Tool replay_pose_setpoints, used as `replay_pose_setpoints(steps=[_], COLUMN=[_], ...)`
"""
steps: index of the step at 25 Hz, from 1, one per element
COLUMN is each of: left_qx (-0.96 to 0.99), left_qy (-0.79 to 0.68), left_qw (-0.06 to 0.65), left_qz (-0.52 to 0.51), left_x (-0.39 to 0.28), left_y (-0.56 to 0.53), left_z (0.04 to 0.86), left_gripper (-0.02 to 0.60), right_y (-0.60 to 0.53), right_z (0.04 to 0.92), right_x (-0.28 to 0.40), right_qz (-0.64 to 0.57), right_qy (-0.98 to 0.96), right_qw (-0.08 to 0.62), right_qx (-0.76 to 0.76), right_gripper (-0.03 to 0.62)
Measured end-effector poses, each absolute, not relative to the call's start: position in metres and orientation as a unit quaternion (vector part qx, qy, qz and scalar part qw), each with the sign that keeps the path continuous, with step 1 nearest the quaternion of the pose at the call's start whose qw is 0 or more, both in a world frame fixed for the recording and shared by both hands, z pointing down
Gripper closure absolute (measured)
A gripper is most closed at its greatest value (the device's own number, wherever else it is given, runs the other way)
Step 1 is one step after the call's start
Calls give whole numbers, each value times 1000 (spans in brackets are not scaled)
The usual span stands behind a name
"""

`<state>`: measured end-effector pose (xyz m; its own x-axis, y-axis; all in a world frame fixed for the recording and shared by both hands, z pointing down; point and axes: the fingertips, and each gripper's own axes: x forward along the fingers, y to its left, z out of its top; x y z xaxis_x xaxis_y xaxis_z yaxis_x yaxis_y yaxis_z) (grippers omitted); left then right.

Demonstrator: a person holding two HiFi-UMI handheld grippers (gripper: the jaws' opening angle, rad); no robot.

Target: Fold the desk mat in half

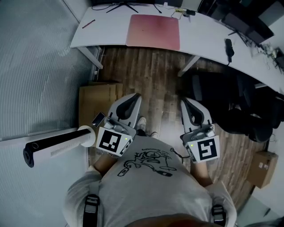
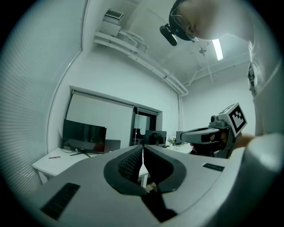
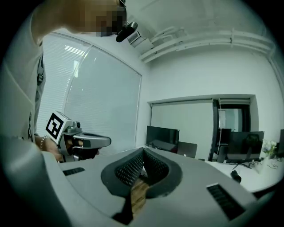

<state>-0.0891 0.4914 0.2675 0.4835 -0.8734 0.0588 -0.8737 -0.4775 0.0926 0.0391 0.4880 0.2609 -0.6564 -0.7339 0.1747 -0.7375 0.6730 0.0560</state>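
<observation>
Far left on the floor there's a white tube-shaped thing [image 1: 57,145] w/ a black end, lying on its side. Just right of it is a brown cardboard box [image 1: 98,101] on the wood floor [image 1: 155,75].

The left gripper [image 1: 133,100] is held low, close to the person's grey tee [image 1: 146,186], pointing away twd the desk. In the left gripper view its jaws are pressed together w/ nothing btwn them.

The white desk [image 1: 111,31] runs across the far side. A thin pen [image 1: 88,23] lies on its left part, apart from the mat.

The desk mat [image 1: 153,31] is pinkish-red, flat and unfolded, approx centre of the desk. Its near edge sits at the desk's front edge, maybe hanging slightly over, can't tell which. It's well apart from both grippers and neither touches it. The monitor stand legs [image 1: 124,6] are just beyond its far-left corner.

The right gripper [image 1: 187,105] is level w/ the left one and also aimed at the desk. Its jaw tips meet and nothing's gripped, only floor shows thru the slit behind the tips.

Right of the mat there's a small black object [image 1: 229,48] on the desk, can't tell what. Further right is a black office chair [image 1: 242,111] by the desk's right wing, and a second cardboard box [image 1: 262,168] near right on the floor.
</observation>
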Motion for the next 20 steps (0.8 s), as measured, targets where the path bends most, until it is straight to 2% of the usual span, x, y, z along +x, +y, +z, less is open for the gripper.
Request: replay_pose_setpoints(steps=[13, 20], left_qx=[874, 876], left_qy=[-483, -479], left_qw=[49, 61], left_qz=[12, 7], left_x=[-161, -173], left_y=[434, 412], left_z=[278, 286], left_gripper=[554, 554], right_y=[434, 410], right_z=[266, 276], right_x=[-37, -43], right_qz=[14, 17], right_qy=[-904, -898], right_qw=[94, 102], right_qx=[417, 428], right_gripper=[588, 588])
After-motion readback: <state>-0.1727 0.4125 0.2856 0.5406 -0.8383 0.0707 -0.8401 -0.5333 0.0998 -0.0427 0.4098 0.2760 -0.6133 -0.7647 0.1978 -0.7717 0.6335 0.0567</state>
